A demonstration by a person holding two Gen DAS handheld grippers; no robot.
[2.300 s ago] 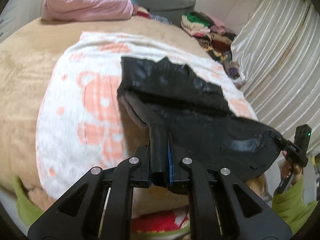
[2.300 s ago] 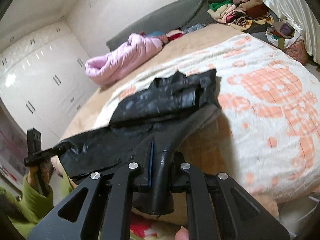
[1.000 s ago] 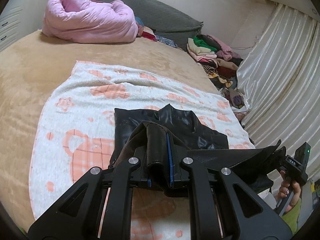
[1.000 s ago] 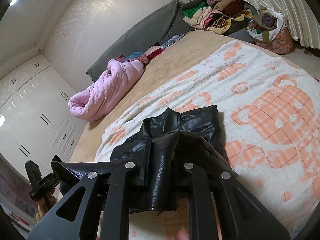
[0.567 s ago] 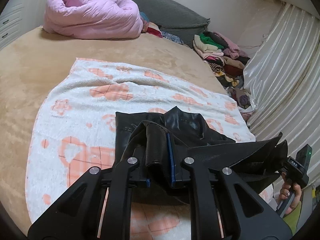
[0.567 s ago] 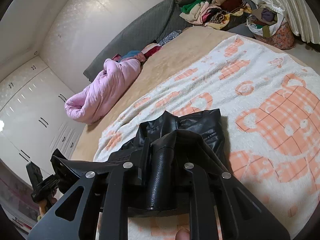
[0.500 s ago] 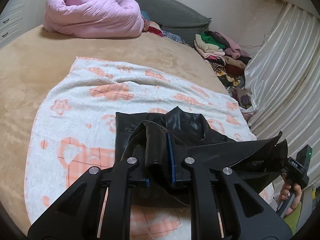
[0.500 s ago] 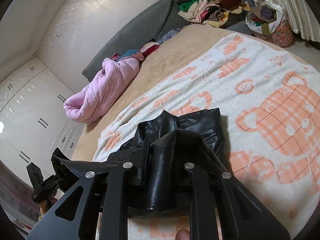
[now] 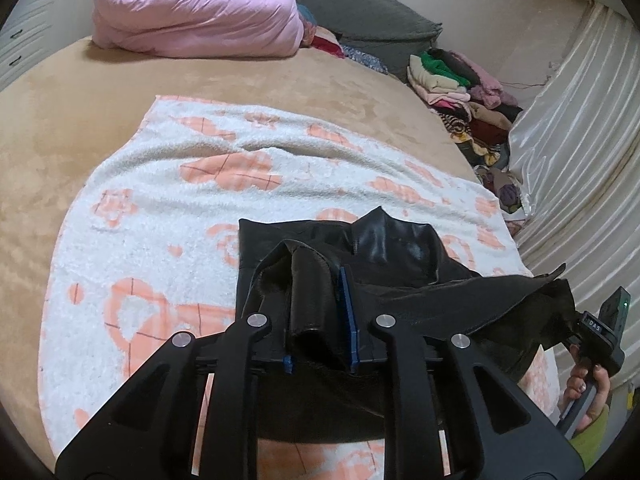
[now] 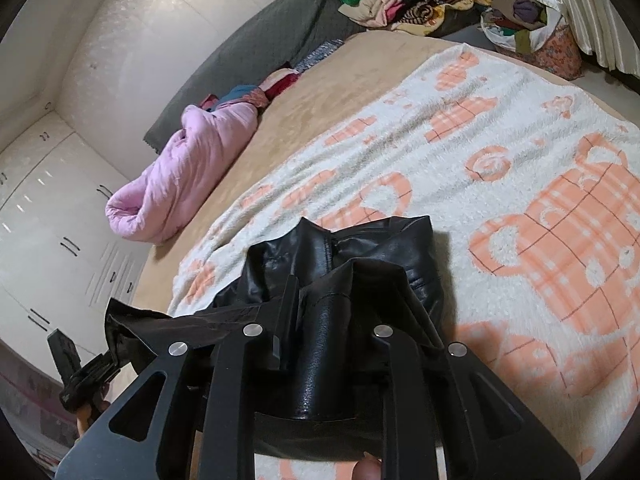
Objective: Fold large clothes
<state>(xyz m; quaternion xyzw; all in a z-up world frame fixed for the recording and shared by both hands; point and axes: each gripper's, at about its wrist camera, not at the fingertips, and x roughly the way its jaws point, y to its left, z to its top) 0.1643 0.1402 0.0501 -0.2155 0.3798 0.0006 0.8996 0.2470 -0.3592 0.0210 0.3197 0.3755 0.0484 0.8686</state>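
Black leather jacket (image 9: 400, 252) lies half-folded on the bear blanket (image 9: 168, 216) on the bed. Left gripper (image 9: 320, 320) and right gripper (image 10: 324, 332) each have a hem fold between the fingers, jaws opening. Step: laying the fold over. Next: let go, pull clear.

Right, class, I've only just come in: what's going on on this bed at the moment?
A person is folding a black leather-look jacket on a white towel with orange bears spread over the tan bed. The left gripper and right gripper each have a bunched edge of the jacket between their fingers, carried over the part already lying flat. Both sets of jaws are opening, so the fold looks about to be released.
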